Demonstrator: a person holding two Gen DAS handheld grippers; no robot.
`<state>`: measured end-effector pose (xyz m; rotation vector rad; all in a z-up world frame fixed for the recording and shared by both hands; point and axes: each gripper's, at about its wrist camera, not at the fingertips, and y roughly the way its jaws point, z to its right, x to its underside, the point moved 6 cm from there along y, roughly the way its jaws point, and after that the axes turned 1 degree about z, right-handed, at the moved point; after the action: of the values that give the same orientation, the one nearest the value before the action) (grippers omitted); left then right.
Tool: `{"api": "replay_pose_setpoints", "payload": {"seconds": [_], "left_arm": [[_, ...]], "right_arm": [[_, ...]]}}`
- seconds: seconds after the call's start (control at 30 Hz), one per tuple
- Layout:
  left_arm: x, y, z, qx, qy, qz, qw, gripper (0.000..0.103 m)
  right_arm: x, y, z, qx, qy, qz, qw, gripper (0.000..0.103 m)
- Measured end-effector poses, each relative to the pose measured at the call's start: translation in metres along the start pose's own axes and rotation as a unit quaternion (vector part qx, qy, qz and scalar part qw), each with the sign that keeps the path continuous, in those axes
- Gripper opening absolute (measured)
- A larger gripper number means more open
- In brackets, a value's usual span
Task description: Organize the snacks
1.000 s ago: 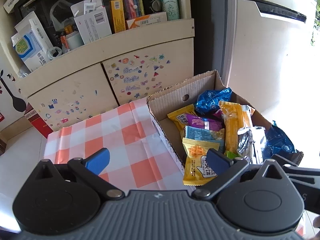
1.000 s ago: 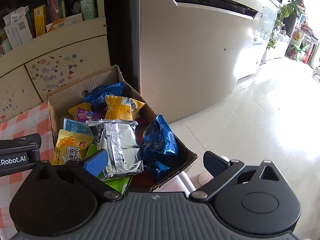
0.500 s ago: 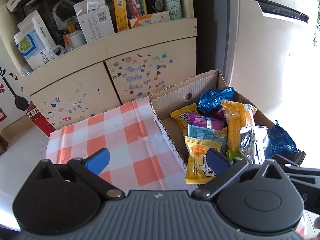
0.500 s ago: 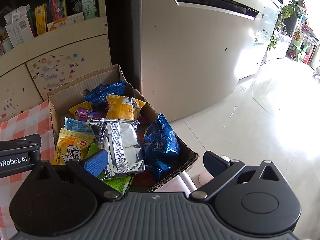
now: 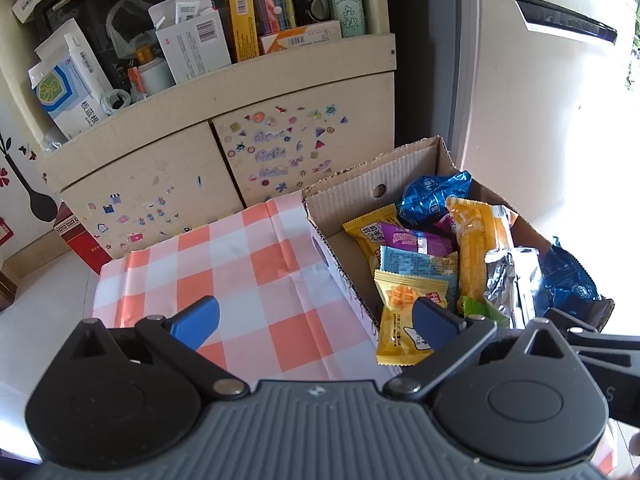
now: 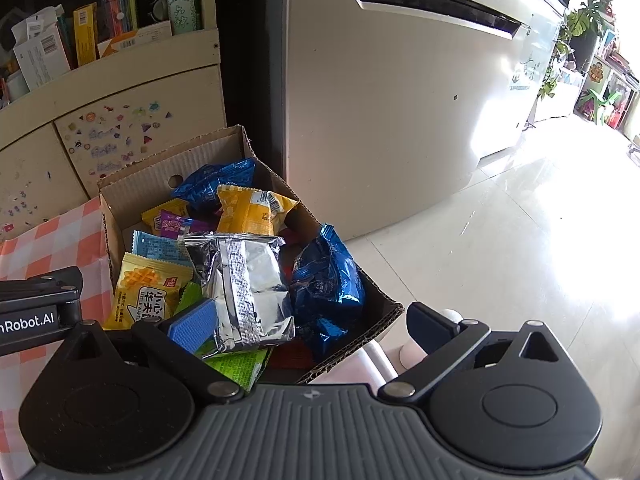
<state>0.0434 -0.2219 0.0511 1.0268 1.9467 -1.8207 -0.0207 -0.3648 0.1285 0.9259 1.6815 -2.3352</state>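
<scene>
Between the left fingers (image 5: 316, 322), which stand spread wide and hold nothing, lies checked cloth (image 5: 224, 264) on the surface; the box (image 5: 344, 188) sits just past the right-hand finger, whose blue pad overlaps the waffle pack (image 5: 400, 320). The right fingers (image 6: 304, 322) are likewise released and empty: the silver pack (image 6: 248, 284) lies between them, hard against the left-hand pad, and the near blue bag (image 6: 328, 280) lies between them too, nearer the right-hand one, which stands beyond the box corner.

All the snacks in view are heaped in the box, none on the cloth. That fits a pile waiting to be sorted out, or one just gathered in, so I will not name a next move.

For any pick here, my advice: take a top pack, close on its crimped end seam and not on the puffed middle, and lift straight up so its neighbours do not drag along.

The packs are soft, crinkly and glossy. A yellow pack (image 6: 252, 212) leans on the far blue bag (image 6: 216, 182); purple (image 5: 416, 240) and light-blue (image 5: 416, 262) wrappers lie flat lower down, with a green one (image 6: 236, 368) mostly buried.
</scene>
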Motion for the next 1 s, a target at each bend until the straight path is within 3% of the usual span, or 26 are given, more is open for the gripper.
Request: {"api": "replay_pose_setpoints", "payload": {"seconds": [0.53, 1.0], "left_arm": [[0.019, -0.003, -0.017, 0.004, -0.002, -0.004, 1.0000, 0.101], [0.059, -0.006, -0.063, -0.002, -0.031, -0.016, 0.9994, 0.101]], "right_arm": [[0.013, 0.001, -0.021, 0.006, -0.033, 0.002, 0.999, 0.103], [0.043, -0.010, -0.060, -0.020, -0.066, 0.004, 0.998, 0.103]]}}
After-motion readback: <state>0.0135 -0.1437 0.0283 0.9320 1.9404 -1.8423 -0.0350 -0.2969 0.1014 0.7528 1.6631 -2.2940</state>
